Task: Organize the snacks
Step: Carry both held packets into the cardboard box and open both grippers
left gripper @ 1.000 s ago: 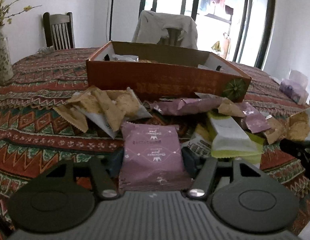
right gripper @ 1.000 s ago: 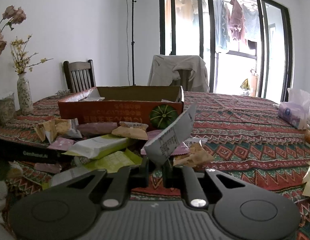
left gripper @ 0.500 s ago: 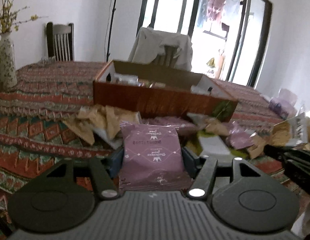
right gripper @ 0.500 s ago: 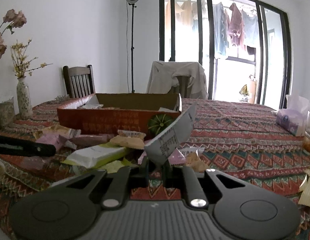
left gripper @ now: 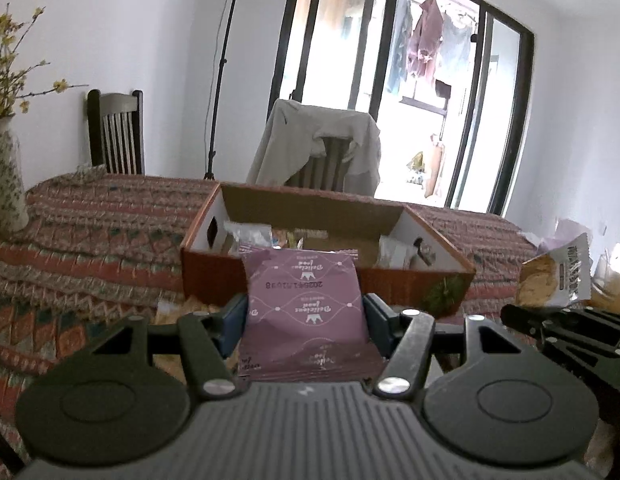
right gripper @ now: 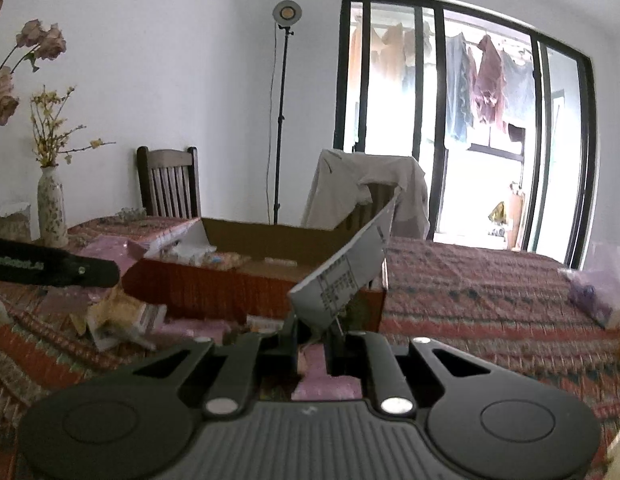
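Nearest in the left wrist view: left gripper (left gripper: 305, 316) clamped on a purple packet (left gripper: 303, 308), pads pressing both side edges, packet flat and upright between the fingers, print upside down, lifted clear of the tablecloth (left gripper: 89, 232). Just past its top edge: the box (left gripper: 213, 276), open, orange-fronted, with several wrappers lying inside. Far right of that view: right gripper (left gripper: 522, 316) reaching in, tan snack bag (left gripper: 554, 276) standing up from its tip. In the right wrist view: right gripper (right gripper: 312, 330) clenched tight on the lower corner of the snack bag (right gripper: 346, 276), white printed back showing, bag tilting up and to the right in front of the near right corner of the box (right gripper: 189, 292). Under that gripper: a pink packet (right gripper: 326, 384) on the cloth. Left of the box front: loose packets (right gripper: 113, 316) scattered on the cloth, black finger of the left gripper (right gripper: 93, 270) poking in from the left edge above them. Farther left: a vase (right gripper: 51, 212) with dried stems. Behind the table: a wooden chair (right gripper: 167, 184), a second chair draped with a pale jacket (right gripper: 366, 192), a lamp stand (right gripper: 283, 120), then a window (right gripper: 462, 120) with laundry hanging outside.
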Motion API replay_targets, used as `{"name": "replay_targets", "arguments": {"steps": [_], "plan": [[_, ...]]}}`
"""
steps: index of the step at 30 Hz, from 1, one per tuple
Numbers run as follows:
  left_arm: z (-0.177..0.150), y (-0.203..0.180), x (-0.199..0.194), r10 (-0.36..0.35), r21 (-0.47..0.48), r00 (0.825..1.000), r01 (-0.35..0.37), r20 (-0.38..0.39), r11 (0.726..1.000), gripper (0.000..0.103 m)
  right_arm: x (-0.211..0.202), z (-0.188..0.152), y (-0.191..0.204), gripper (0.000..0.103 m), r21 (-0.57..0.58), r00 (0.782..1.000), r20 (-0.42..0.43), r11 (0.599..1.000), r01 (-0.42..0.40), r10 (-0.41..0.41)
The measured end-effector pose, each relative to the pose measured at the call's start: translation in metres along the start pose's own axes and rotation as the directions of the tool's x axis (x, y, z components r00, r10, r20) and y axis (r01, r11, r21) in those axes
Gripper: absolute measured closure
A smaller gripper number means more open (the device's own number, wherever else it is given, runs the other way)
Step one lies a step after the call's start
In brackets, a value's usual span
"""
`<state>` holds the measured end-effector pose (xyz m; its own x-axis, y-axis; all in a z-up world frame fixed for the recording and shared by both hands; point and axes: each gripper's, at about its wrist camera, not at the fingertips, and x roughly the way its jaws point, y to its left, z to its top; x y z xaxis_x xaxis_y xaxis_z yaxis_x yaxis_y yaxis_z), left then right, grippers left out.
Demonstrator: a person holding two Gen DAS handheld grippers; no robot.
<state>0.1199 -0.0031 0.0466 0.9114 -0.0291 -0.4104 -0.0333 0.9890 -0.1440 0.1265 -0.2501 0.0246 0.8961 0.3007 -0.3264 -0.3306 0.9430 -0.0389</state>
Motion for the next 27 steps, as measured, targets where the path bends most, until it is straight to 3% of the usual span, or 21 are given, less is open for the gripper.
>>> {"name": "replay_targets", "arguments": {"steps": [17,27], "plan": [[0.065,-0.002,0.081,0.016,-0.013,0.999,-0.016,0.047,1.000,0.040,0.089,0.069,0.000,0.091,-0.011,0.998,0.068,1.000,-0.002,0.003],[0.076,0.015,0.131,0.110,-0.080,0.991,-0.103,0.076,0.991,0.040,0.151,0.083,-0.001,0.091,0.048,0.998,0.063,0.999,0.010,-0.013]]}}
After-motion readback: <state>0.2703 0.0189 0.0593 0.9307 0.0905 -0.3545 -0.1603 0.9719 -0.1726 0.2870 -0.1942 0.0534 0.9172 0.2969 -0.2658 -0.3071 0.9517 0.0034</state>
